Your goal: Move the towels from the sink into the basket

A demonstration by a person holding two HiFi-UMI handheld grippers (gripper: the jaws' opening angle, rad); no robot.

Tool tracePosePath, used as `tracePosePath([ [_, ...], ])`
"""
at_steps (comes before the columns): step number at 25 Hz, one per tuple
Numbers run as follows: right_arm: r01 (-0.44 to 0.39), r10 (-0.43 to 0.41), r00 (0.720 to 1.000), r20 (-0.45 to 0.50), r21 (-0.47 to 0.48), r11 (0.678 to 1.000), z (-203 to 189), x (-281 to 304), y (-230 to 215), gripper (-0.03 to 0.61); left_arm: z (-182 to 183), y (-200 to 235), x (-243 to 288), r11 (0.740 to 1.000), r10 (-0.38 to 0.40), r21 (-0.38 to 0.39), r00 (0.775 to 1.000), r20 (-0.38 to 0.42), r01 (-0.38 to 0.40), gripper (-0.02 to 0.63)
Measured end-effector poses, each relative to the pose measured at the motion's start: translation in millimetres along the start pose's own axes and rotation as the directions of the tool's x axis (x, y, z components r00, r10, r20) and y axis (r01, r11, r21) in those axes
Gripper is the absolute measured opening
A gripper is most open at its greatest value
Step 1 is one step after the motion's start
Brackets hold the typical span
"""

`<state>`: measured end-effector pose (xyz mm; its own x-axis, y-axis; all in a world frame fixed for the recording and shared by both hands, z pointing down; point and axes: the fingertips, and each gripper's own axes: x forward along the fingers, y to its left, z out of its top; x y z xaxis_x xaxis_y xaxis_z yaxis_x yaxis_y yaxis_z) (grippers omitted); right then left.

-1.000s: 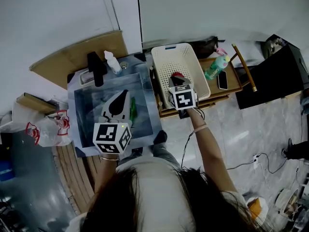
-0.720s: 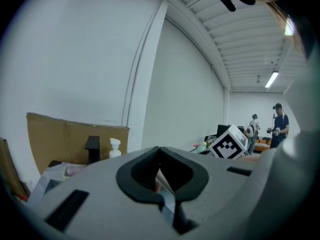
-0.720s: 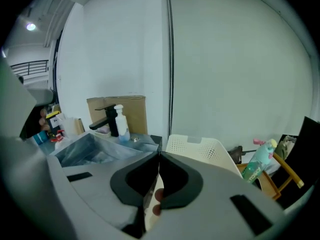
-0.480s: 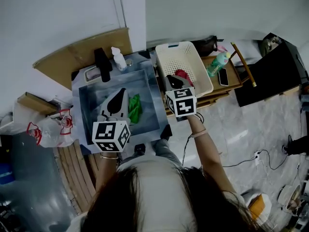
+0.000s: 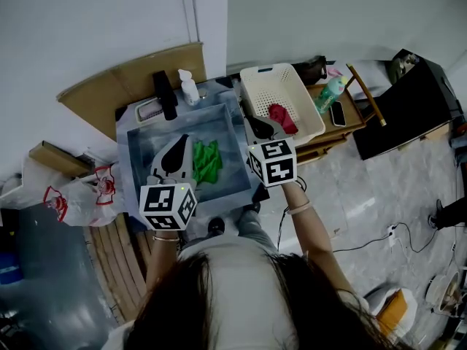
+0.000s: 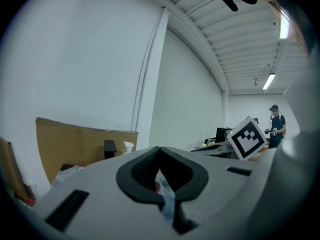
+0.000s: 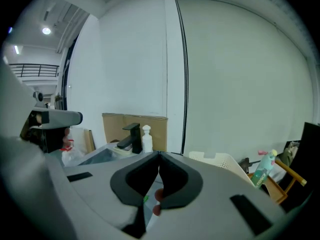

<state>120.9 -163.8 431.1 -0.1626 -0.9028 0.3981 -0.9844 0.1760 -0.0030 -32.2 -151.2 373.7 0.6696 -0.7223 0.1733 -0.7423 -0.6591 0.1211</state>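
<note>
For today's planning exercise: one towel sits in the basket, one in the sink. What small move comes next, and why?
Probably open the left tool and lower it onto the green towel, which lies in the sink; its jaws are shut on nothing.

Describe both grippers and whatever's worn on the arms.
The left gripper and right gripper have pale grey shells with black pads that taper to a point. Each carries a white cube of black square markers at its back. The person wears a light top and a thin band on the right wrist; the forearms are unsleeved.
</note>
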Motion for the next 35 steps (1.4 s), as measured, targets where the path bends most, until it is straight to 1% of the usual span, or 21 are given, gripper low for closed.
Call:
tracePosePath([
  [5, -0.005, 0.004, 0.999, 0.033, 0.025, 1.0, 3.8, -13.0, 21.2, 0.026, 0.0, 3.8, -17.4, 1.0, -0.02, 0.001, 1.0, 0.015, 0.02, 0.008],
  [10, 0.024, -0.024, 0.998, 0.06, 0.005, 1.0, 6.5, -24.1, 40.7, 0.026, -2.9, 10.9, -31.0, 0.999, -0.036, -0.002, 0.999, 0.016, 0.036, 0.008],
  [19, 0.058, -0.057, 0.996, 0.074, -0.011, 0.998, 5.5, -32.8, 70.4, 0.026, -8.6, 22.5, -57.6, 0.998, -0.065, -0.008, 0.998, 0.018, 0.065, 0.008],
  [27, 0.034, -0.033, 0.999, 0.03, -0.035, 0.999, -3.0, -21.3, 94.8, 0.026, -17.6, 41.2, -69.5, 0.998, -0.061, -0.031, 0.998, 0.003, 0.061, 0.008],
  [35, -0.05, 0.045, 0.997, -0.062, -0.09, 0.995, -21.4, 3.2, 114.5, 0.026, -28.9, 63.0, -66.2, 0.997, -0.013, -0.07, 1.0, -0.014, 0.012, 0.008],
])
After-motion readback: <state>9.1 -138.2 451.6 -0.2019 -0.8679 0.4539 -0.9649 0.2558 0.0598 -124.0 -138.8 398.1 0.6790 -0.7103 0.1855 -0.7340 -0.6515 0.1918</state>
